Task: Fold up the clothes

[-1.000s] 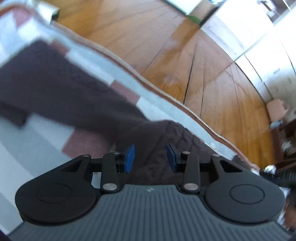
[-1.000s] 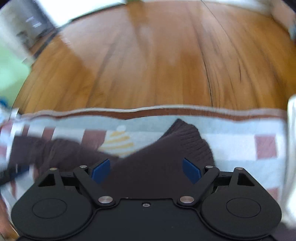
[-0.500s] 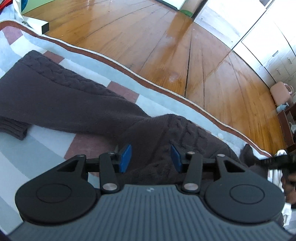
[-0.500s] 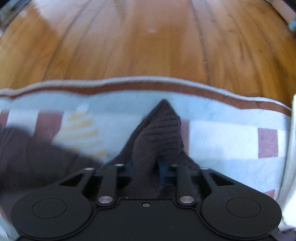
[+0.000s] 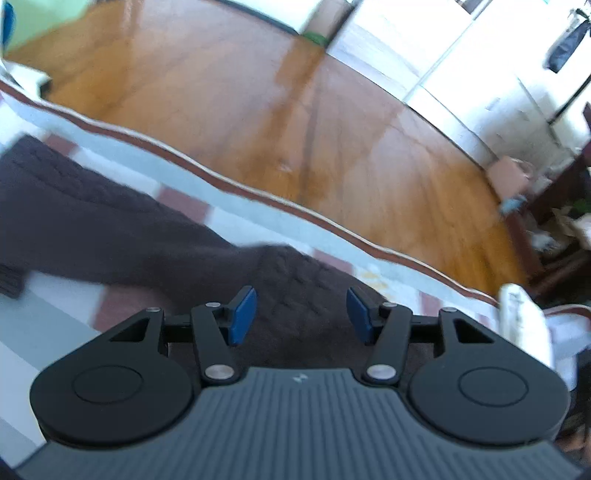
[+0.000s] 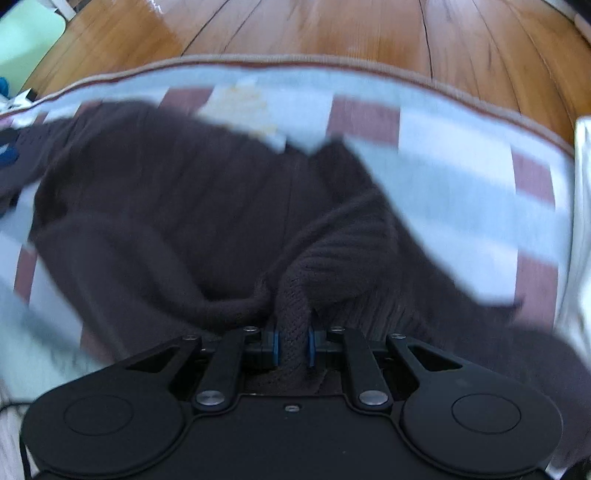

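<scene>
While the right hand-held gripper (image 6: 293, 345) pinches a rolled, ribbed edge of the dark brown knit sweater (image 6: 177, 221) between its blue pads, jaws closing on the bunched knit, the rest of the garment runs away from it up and to the left across the pale blue and maroon checked blanket (image 6: 443, 192). A second flap trails off to the lower right. The long axis of the sweater therefore lies leftward from this grip (roughly along the blanket's piped border, not toward the wooden floor (image 6: 332, 26) beyond it).

The left hand-held gripper (image 5: 301, 314) hangs over another part of the same sweater (image 5: 110, 225) with its jaws opening and nothing pressed between the pads; a sleeve stretches away to its left. My reading is that the right hand is the one placed to carry its edge across the body for a fold.
</scene>
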The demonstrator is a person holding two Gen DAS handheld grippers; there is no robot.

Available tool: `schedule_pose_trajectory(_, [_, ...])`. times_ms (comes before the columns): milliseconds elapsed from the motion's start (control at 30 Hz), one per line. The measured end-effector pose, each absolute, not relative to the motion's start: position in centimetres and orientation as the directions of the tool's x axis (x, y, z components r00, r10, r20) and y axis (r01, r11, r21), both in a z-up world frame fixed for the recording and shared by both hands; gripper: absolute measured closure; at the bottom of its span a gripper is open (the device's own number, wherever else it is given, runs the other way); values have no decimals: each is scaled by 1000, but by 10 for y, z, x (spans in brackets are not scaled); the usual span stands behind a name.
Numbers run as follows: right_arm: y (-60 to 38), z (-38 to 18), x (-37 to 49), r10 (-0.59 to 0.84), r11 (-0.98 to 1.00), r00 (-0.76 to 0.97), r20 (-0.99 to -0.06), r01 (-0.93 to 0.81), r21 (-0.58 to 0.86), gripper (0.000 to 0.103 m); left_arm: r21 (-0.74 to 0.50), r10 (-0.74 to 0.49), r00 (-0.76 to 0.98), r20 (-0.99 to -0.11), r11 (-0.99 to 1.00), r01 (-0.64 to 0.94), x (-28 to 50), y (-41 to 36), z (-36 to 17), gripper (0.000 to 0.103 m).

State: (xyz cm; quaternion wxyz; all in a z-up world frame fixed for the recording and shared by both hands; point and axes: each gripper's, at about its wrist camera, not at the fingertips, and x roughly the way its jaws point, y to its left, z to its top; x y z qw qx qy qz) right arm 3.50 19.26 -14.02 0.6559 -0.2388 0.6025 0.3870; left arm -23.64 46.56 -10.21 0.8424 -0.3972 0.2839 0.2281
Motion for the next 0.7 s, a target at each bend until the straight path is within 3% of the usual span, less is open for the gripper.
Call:
schedule_pose_trajectory(67, [183, -136, 17, 228, 528, -120, -966, -818, 226, 86, -565, 133, 770, -624, 603, -563, -234, 459, -95, 47])
schedule_pose_trajectory(200, [187, -127, -8, 240, 356, -361, -901, -831, 428, 86, -470, 164, 740, -653, 678, -565, -213, 445, -91, 42])
schedule_pose_trajectory(267, [195, -129, -17, 204, 308, -376, -904, -852, 424, 86, -415, 179, 715, -676, 709, -570, -201, 438, -93, 34])
schedule_pose_trajectory(367, [201, -132, -26, 164, 249, -383, -909, -876, 414, 86, -268, 245, 568, -785, 693, -669, -187, 445, -121, 32])
schedule_pose_trajectory(433, [202, -122, -31, 180, 177, -426, -887, -873, 455, 79, -160, 288, 456, -842, 674, -721, -177, 450, -140, 32])
schedule_pose_trajectory(500, [204, -101, -29, 242, 95, -479, -844, -854, 512, 59, -91, 317, 380, -869, 653, -752, -178, 457, -152, 32])
schedule_pose_trajectory(567, [208, -76, -16, 330, 72, -465, -822, -855, 513, 56, -98, 322, 372, -871, 629, -772, -191, 467, -154, 32])
schedule_pose_trajectory(700, [218, -59, 34, 458, 169, -259, -850, -914, 369, 40, -183, 281, 413, -866, 590, -786, -209, 475, -148, 32])
